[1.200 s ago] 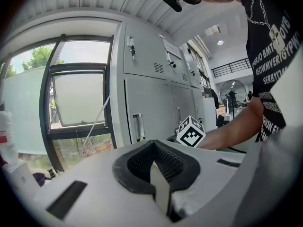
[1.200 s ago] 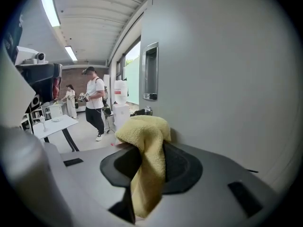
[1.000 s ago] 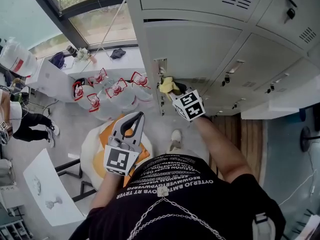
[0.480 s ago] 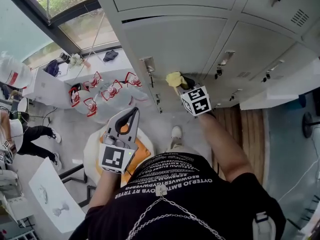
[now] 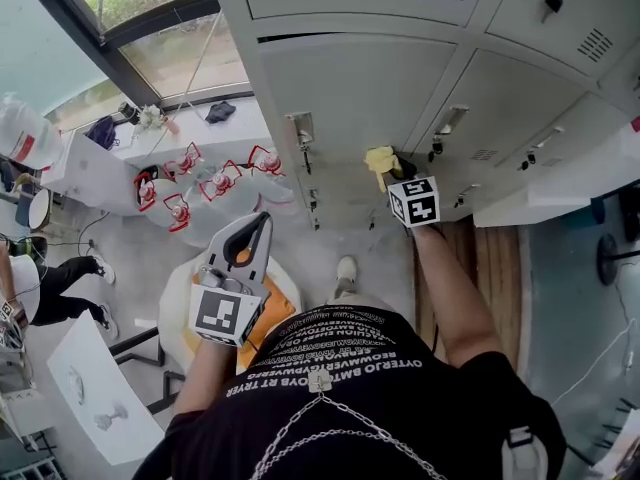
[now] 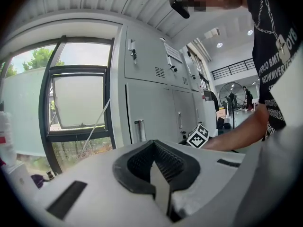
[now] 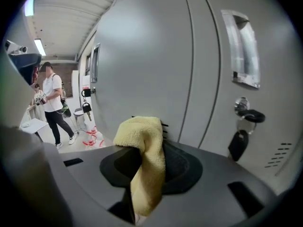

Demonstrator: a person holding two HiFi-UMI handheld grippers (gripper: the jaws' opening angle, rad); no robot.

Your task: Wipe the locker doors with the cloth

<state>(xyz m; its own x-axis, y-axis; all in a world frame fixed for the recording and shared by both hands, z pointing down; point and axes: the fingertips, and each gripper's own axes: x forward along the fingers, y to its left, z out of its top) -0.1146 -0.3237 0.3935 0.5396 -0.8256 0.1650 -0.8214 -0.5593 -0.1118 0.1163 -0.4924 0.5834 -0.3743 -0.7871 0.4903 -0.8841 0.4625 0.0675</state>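
A folded yellow cloth sticks up between the jaws of my right gripper, which is shut on it. In the head view that cloth presses against a grey locker door near the door's right edge, with the right gripper just behind it. The door fills the right gripper view, beside a neighbouring door's recessed handle and a key with a black fob. My left gripper hangs lower left, away from the lockers; it is shut and holds nothing.
Several water jugs with red handles stand on the floor left of the lockers. An orange and white round object lies below the left gripper. A window is at the left, a white table at lower left. A person stands far off.
My right gripper has slid the cloth rightwards across the locker door, from near the left handle to the door's right edge. The left gripper has barely moved.
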